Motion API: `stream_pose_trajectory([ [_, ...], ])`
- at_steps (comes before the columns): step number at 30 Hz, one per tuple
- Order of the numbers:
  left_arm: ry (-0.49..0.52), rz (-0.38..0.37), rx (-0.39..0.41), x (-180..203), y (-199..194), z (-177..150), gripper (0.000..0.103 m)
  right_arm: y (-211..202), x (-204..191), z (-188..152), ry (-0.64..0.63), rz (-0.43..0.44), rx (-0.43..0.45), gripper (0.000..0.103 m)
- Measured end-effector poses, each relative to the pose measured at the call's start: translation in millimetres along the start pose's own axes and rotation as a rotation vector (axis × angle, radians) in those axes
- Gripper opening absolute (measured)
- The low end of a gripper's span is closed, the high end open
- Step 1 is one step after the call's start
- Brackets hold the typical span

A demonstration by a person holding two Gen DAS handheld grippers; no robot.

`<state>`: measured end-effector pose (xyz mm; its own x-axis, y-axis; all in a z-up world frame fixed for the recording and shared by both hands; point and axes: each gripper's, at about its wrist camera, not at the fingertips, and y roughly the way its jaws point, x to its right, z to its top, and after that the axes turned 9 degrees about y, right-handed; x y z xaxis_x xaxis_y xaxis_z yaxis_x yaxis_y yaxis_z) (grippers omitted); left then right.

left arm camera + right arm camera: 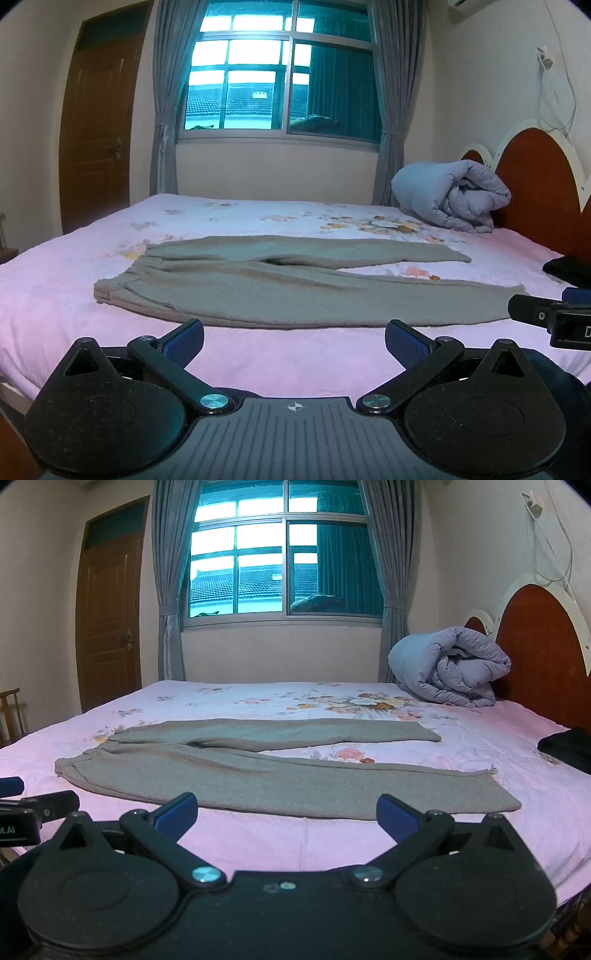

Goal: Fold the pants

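The grey pants (pixel 280 284) lie flat and unfolded on the pink floral bedsheet (pixel 55 295), near the front edge of the bed. Their long axis runs across both views, left to right. The elastic waistband (pixel 122 284) is at the left end. The two legs extend to the right and spread apart slightly, forming a narrow V that opens to the right. The near leg ends at a hem (pixel 509 801) close to the front edge; the far leg ends at a shorter-looking hem (pixel 461 256) further back.

The left gripper (pixel 293 341) is held short of the near edge of the pants, pointing slightly downward toward the mid-length of the near leg. Its jaws are spread wide with nothing between them. The right gripper (pixel 286 818) is held beside it, also short of the fabric, jaws likewise spread wide and empty. Neither gripper touches the garment.

Judgement: the waistband end lies toward the left gripper and the hem end toward the right gripper, so each end has its nearer tool. A first fold would likely lay one leg over the other along the long axis.

Beyond the pants, a rolled lilac quilt (pixel 450 199) rests against the headboard (pixel 535 177). A dark garment (pixel 565 749) lies at the right edge, well apart from the pants.
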<state>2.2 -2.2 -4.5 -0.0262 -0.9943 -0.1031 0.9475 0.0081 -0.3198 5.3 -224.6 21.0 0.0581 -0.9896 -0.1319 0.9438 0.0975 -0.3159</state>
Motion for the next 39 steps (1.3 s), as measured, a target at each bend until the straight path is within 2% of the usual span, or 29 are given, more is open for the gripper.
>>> stream_pose_trajectory([
  [39, 0.007, 0.001, -0.002, -8.2, -0.3, 0.8, 0.103, 0.3, 1.7, -1.5, 0.004, -0.003, -0.001, 0.097],
])
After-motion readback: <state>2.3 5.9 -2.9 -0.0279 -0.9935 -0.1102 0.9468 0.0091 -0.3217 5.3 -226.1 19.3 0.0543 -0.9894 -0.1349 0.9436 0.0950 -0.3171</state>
